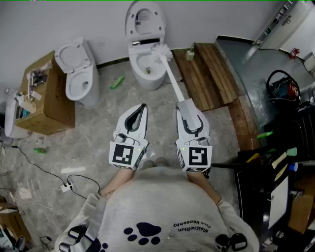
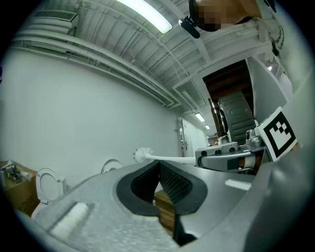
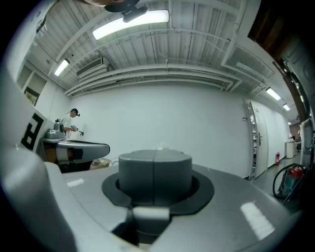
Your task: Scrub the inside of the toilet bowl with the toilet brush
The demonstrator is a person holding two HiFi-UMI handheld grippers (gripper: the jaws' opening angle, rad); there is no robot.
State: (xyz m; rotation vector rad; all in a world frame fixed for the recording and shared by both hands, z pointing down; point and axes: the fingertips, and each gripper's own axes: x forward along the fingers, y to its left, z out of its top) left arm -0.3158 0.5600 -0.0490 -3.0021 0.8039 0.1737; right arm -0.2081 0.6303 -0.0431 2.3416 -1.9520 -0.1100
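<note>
Right gripper [image 1: 187, 104] clamped on the toilet brush [image 1: 171, 76] handle. The shaft runs straight ahead from the jaws, and the bristle head [image 1: 160, 49] sits over the right rim of the toilet bowl [image 1: 147, 81], not yet inside. Next move likely tips the head down-left. Left gripper [image 1: 142, 108] pinched together, empty.

Head view: bright, even overhead light, soft faint shadows on the floor [image 1: 98, 147]. Toilet brush [image 1: 160, 49] head almost clipped white, corners bend w/ fisheye. Left gripper view: fluorescent strip [image 2: 147, 15] glares overhead, black vignette all round, near foreground soft, out of focus. Right gripper view: ceiling tube [image 3: 130, 23] blown out, far wall [image 3: 162, 113] flat white, edges curve hard.
</note>
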